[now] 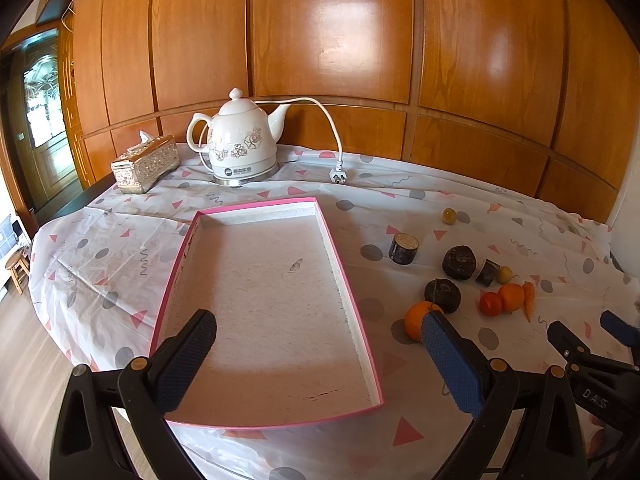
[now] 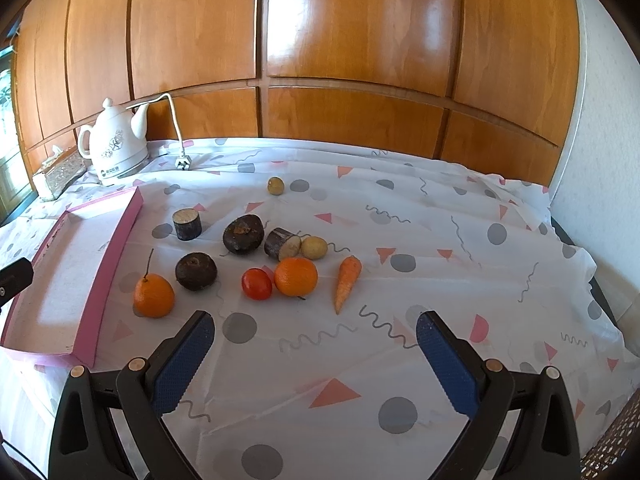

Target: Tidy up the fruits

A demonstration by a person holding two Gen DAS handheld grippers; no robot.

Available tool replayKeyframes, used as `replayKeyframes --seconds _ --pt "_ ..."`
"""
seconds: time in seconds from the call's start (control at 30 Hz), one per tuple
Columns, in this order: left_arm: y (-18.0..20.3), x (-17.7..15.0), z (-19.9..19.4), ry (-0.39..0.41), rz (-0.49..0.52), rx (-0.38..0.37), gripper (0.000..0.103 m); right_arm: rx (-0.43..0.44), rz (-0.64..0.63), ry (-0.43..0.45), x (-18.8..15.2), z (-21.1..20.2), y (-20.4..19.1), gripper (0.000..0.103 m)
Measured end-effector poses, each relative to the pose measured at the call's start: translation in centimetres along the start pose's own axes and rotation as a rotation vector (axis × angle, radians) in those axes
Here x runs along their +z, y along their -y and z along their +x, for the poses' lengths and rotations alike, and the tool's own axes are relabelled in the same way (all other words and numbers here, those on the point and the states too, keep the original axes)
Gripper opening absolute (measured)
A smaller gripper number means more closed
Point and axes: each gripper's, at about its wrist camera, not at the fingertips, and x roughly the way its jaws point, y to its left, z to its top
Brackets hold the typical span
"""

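Right wrist view is showing the pink tray [image 2: 114,236] lying at about nine o'clock on the worktop [image 2: 440,240], with nothing in it; being one shallow, light cardboard piece, it is likely sliding easily if nudged. Next in size, two oranges are sitting on the cloth: the stemmed orange [image 2: 154,295] just beside the tray at ten o'clock of the right tongs [image 2: 314,334], and the second orange [image 2: 296,277] at twelve o'clock, touching or nearly touching one red tomato [image 2: 257,284]. Both oranges are looking firm, round and prone to rolling, so gripping across the widest middle seems wisest; the tomato is probably softer and needing a gentler squeeze. Two dark round lumps [image 2: 196,271] are resting behind, likely hard and rough. One carrot [image 2: 347,282] is lying at one o'clock, stiff and tapered, best taken at its thick end. Two cut log stubs [image 2: 187,224] are standing farther back, rigid and light. Smallest are two yellowish round fruits [image 2: 314,248], one beside the nearer stub, one far off at twelve o'clock; they are looking fiddly. Right tongs are gaping wide and carrying nothing; the left tongs [image 1: 320,334] are likewise spread wide over the tray.
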Motion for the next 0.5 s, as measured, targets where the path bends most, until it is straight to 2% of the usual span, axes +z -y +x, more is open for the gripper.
replayKeyframes --seconds 0.13,0.27,0.5 --pt "0.0 0.0 0.0 -0.001 -0.004 -0.065 0.103 -0.008 0.017 -0.011 -0.1 0.5 0.7 0.103" --pt "0.1 -0.2 0.2 -0.014 -0.017 -0.163 0.103 -0.047 0.044 -0.027 -0.4 1.4 2.3 0.103" --pt "1.5 -0.5 1.2 -0.088 0.03 -0.231 0.102 -0.147 0.153 -0.091 -1.9 3.5 7.5 0.103"
